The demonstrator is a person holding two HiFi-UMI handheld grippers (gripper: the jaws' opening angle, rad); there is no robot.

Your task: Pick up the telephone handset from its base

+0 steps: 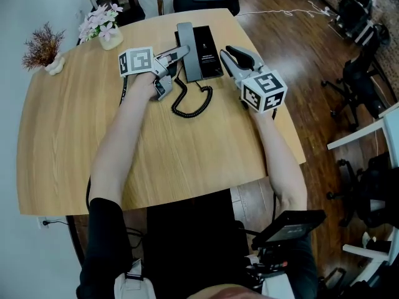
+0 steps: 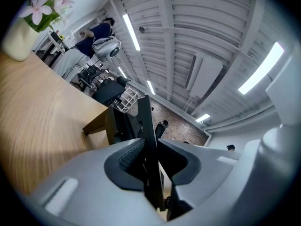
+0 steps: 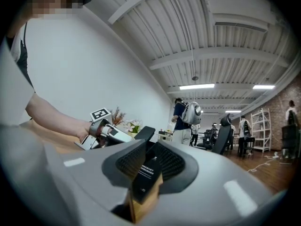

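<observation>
The left tongs (image 2: 149,147) are closed on the handset (image 2: 148,119). Its dark, narrow edge stands up between the ribbed pads (image 2: 131,157). In the head view the handset sits in the upper centre of the frame, running along the left side of the telephone base (image 1: 209,48). That view does not show whether it has come clear of the cradle. The right tongs (image 3: 150,147) are drawn in to a narrow gap on the right edge of the base, and a black slab with small white print fills the space between their pads. Both tongs point level, one on each side of the phone. A black coiled cord (image 1: 190,104) loops down from the phone onto the wooden table (image 1: 187,154). At the table's upper left stand a pot of pink flowers (image 1: 106,30) and a dried reddish plant (image 1: 43,45).
</observation>
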